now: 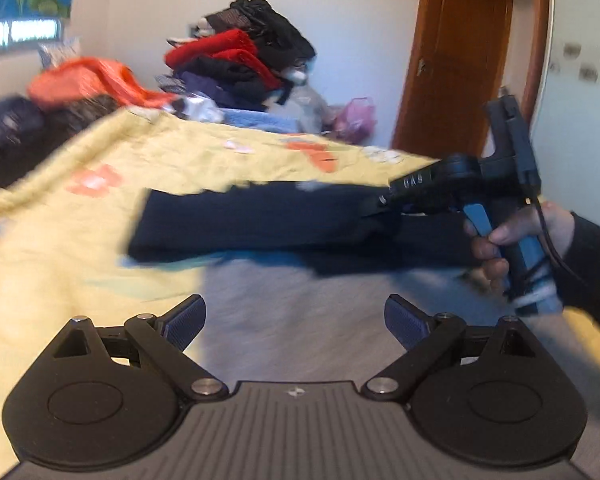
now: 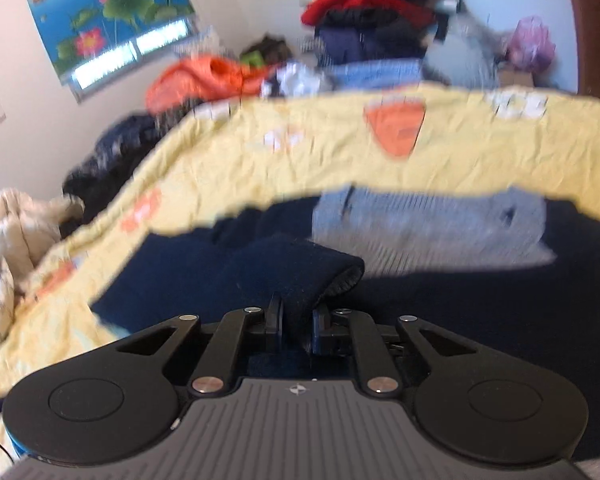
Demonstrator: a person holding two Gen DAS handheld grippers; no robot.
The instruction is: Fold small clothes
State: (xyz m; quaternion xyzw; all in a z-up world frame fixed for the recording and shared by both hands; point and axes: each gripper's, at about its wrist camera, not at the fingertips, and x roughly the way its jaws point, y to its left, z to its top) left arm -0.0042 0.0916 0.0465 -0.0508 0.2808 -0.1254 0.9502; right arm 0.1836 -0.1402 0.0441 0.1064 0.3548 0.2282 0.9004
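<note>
My right gripper pinches a fold of the dark blue garment between its two black fingers. The blue cloth lies on the yellow bedspread, and it has a grey part past the fold. Far back I see a pile of clothes and a flower picture on the wall.

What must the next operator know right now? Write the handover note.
Left hand-held gripper: open, empty, over the grey part of the garment.
Right hand-held gripper: shut on a fold of the navy fabric.
Navy-and-grey garment: on the yellow bedspread, one end lifted by the right hand-held gripper.
Done: an edge is gripped.
Left: complete the fold and lay it flat. Clothes pile waits behind.
</note>
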